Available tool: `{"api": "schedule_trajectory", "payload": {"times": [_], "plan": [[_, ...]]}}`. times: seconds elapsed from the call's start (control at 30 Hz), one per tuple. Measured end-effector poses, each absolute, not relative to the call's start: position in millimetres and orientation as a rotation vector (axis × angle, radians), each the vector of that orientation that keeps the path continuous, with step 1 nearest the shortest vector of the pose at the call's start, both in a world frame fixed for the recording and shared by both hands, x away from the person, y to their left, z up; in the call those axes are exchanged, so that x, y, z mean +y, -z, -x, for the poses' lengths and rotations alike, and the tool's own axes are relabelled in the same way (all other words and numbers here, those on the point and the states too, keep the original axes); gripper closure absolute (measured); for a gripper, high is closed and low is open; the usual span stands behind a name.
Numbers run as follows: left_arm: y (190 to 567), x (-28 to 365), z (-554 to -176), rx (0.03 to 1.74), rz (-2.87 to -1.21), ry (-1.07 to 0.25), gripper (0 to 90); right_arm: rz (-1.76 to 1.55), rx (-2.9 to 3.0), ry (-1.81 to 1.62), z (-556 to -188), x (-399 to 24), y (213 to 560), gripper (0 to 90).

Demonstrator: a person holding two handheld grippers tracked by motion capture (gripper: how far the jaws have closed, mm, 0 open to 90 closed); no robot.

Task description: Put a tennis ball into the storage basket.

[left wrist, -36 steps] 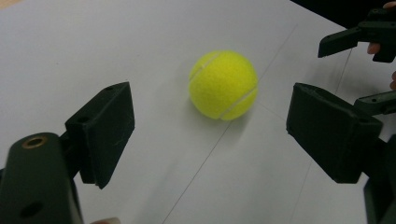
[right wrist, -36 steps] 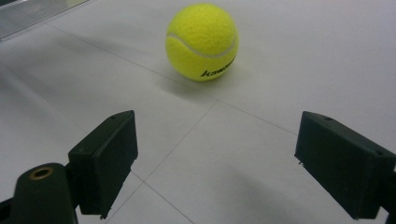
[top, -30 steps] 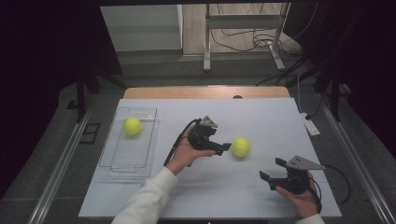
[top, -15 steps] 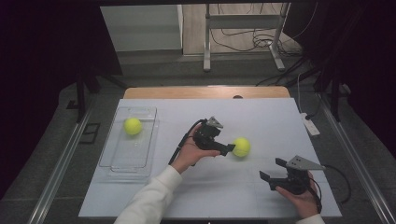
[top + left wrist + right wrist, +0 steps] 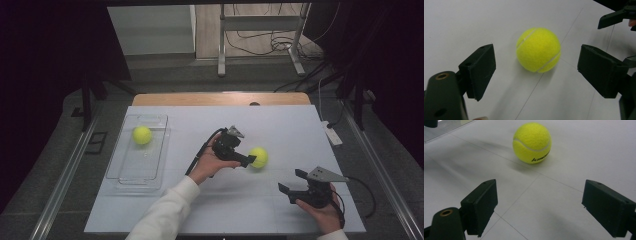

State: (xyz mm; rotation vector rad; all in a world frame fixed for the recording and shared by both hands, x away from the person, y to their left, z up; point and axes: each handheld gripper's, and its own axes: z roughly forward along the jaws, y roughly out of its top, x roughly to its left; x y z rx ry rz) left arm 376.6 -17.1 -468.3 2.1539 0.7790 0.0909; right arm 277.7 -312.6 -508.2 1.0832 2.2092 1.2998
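High view: the left gripper (image 5: pixel 248 160) is stretched out over the white table (image 5: pixel 280 130), its jaws spread and aimed at the tennis ball (image 5: pixel 258 157) that sits near the middle of the tabletop. The jaw tips are right beside the ball, but from here I cannot tell whether one already touches it. In the left gripper view the ball (image 5: pixel 538 49) lies on the table ahead of the jaws, roughly centred between them and a little beyond their tips — nothing is gripped yet.

The right gripper (image 5: pixel 295 181) rests lower on the table, well apart from the ball, jaws spread and empty. In the right gripper view the ball (image 5: pixel 532 142) lies some way ahead of them.

To do this step well, I would say the left hand should slide forward low over the table until the ball's widest part sits squarely between the two pads, keeping it centred. A ball rolls at the slightest nudge, so neither jaw should bump it on the way in, and both pads should close evenly on opposite sides. A pinch too near the top would likely squirt it away.

A second tennis ball (image 5: pixel 142 135) already lies in the clear plastic tray (image 5: pixel 131 175) at the left side of the table — probably where this one is headed.

As for writing, the right gripper view shows dark lettering on the ball's lower side; it looks like "Kawasaki", though the end curves out of sight.
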Motion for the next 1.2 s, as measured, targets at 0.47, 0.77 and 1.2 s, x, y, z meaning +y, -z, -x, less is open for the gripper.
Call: {"api": "schedule_trajectory", "payload": {"times": [0.47, 0.77, 1.2], "plan": [[475, -28, -381, 0.777, -2.175, -0.069, 15.7, -1.084, 2.208, -1.306, -278, -313, 508, 13.3], [477, -34, -385, 0.779, -2.183, -0.064, 15.8, -1.083, 2.209, -1.306, -278, -313, 508, 13.3], [484, -43, -391, 0.79, -2.195, -0.044, 15.7, -1.084, 2.209, -1.304, -278, -313, 508, 13.4]]}}
